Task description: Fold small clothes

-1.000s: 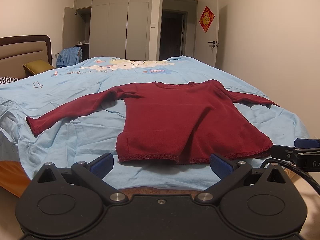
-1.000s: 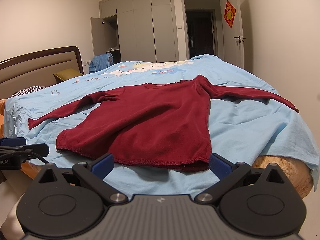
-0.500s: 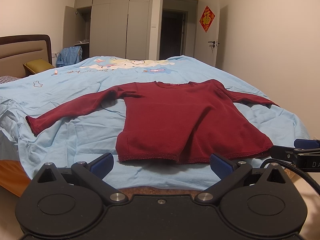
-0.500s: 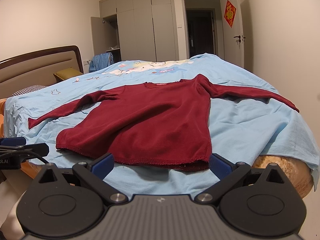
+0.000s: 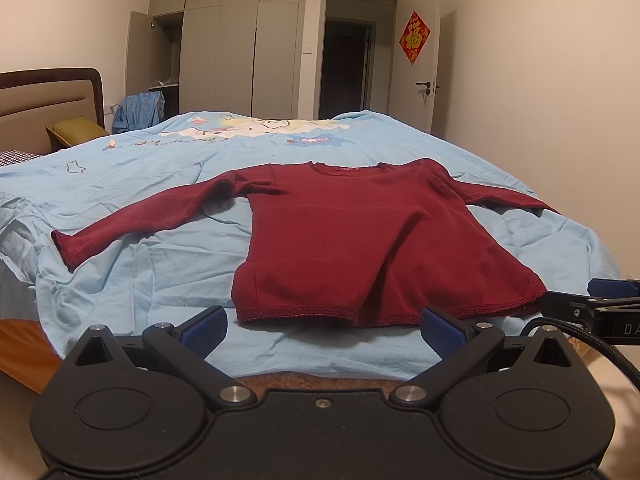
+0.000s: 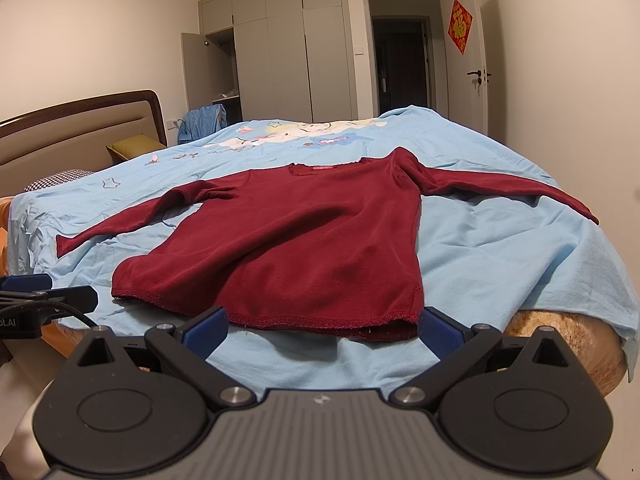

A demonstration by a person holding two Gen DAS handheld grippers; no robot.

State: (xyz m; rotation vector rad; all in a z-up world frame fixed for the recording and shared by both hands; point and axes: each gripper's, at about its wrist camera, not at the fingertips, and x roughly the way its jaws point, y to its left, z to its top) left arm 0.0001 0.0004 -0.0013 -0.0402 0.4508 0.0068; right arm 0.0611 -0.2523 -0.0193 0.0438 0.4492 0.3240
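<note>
A dark red long-sleeved top (image 5: 360, 240) (image 6: 296, 248) lies flat on the bed, hem toward me, both sleeves spread out to the sides. My left gripper (image 5: 322, 328) hovers just short of the hem, open, with nothing between its blue-padded fingers. My right gripper (image 6: 322, 328) is also open and empty, near the hem's right corner. The right gripper's tip (image 5: 592, 308) shows at the right edge of the left wrist view. At the left edge of the right wrist view the left gripper's tip (image 6: 36, 292) pokes in.
A light blue sheet (image 5: 168, 280) (image 6: 520, 264) with a cartoon print covers the bed. A headboard (image 6: 80, 132) and pillows stand at the left. Wardrobes (image 5: 240, 40), an open doorway and a door lie beyond the bed. The mattress edge (image 6: 560, 340) is bare at the right.
</note>
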